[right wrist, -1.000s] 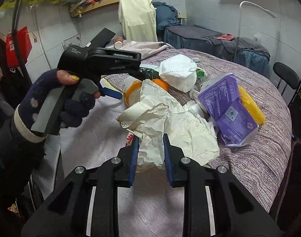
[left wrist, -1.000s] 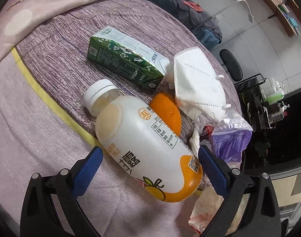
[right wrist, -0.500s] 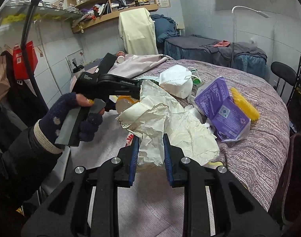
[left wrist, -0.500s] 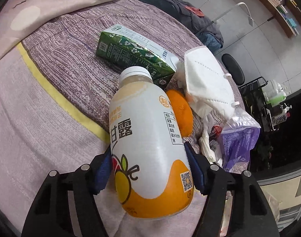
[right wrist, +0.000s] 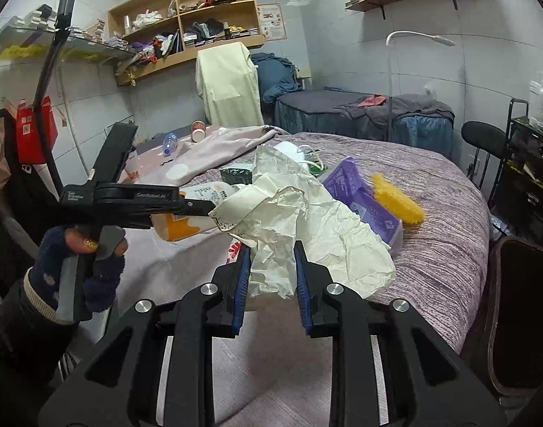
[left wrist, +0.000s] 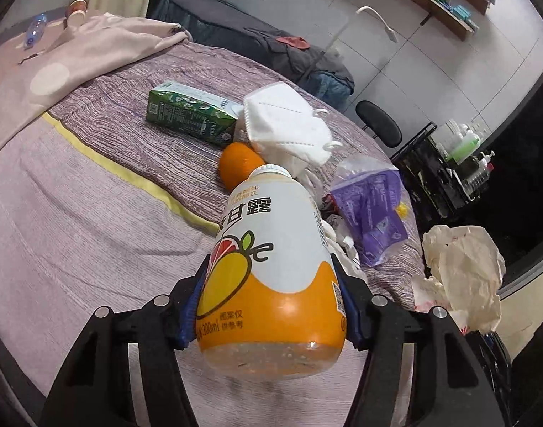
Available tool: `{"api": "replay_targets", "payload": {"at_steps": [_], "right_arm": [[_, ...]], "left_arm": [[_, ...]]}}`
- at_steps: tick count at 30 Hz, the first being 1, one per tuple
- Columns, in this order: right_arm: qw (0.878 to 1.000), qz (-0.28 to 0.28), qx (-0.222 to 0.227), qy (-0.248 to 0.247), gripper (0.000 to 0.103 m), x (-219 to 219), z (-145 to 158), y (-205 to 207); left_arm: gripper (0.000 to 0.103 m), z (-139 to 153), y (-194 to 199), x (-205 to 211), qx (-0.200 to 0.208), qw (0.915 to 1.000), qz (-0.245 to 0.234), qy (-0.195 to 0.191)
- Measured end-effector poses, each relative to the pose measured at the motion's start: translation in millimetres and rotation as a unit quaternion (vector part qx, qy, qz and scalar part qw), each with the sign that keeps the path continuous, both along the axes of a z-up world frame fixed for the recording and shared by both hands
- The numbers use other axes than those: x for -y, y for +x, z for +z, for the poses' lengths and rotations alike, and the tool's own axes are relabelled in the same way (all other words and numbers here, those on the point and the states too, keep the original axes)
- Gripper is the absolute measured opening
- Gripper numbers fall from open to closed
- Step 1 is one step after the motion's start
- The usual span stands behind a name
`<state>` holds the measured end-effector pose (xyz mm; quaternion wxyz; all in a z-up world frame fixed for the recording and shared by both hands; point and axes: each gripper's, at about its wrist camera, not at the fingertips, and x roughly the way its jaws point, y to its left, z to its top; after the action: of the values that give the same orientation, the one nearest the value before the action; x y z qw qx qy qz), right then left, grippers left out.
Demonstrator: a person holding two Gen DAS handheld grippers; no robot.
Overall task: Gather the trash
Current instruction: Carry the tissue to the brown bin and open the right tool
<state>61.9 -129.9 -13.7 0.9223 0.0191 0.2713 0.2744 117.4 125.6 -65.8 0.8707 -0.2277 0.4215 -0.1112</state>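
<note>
My left gripper (left wrist: 271,295) has its jaws closing on a juice bottle (left wrist: 271,242), white and orange with a white cap. Both blue pads press on its sides, and it hangs lifted off the bed cover (left wrist: 75,213). My right gripper (right wrist: 271,252) is shut on a crumpled cream paper wrapper (right wrist: 325,235), held above the bed's near edge. That wrapper (left wrist: 463,267) also shows at the right of the left wrist view. On the bed lie a green carton (left wrist: 189,114), a white face mask (left wrist: 285,121), an orange (left wrist: 237,167) and a purple bag (left wrist: 371,206).
A yellow brush-like thing (right wrist: 396,199) lies beside the purple bag. A pink blanket (left wrist: 93,49) with a paper cup (left wrist: 75,9) covers the far left. A black chair (right wrist: 485,138) and a wire rack (left wrist: 446,163) stand beyond the bed. A dark rounded bin (right wrist: 520,313) sits at the right.
The left jaws closed on the lying bottle and lifted it, cap pointing away. The right gripper drew back slightly with the paper wrapper in it.
</note>
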Motion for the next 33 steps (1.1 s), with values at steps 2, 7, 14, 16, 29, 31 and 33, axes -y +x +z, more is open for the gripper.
{"api": "replay_targets", "payload": {"at_steps": [2, 7, 14, 16, 29, 31, 33], "right_arm": [[1.0, -0.017, 0.003, 0.004, 0.025, 12, 1, -2], [0.996, -0.085, 0.018, 0.002, 0.025, 54, 5, -5], [0.977, -0.213, -0.004, 0.002, 0.025, 138, -8, 13], [0.971, -0.24, -0.022, 0.009, 0.025, 163, -17, 21], [0.927, -0.344, -0.135, 0.068, 0.026, 262, -97, 56], [0.92, -0.357, -0.148, 0.071, 0.037, 270, -112, 61], [0.913, -0.369, -0.159, 0.07, 0.043, 274, -121, 64]], "left_arm": [[0.06, 4, -2, 10, 0.005, 0.9999, -0.008, -0.009], [0.06, 20, -8, 52, 0.038, 0.9982, -0.047, 0.001], [0.06, 34, -3, 127, 0.066, 0.9894, -0.129, 0.008], [0.06, 36, -1, 150, 0.072, 0.9856, -0.153, 0.008], [0.06, 32, 13, 252, 0.073, 0.967, -0.243, 0.017], [0.06, 29, 14, 260, 0.069, 0.9647, -0.253, 0.021], [0.06, 28, 16, 269, 0.068, 0.9624, -0.262, 0.026]]}}
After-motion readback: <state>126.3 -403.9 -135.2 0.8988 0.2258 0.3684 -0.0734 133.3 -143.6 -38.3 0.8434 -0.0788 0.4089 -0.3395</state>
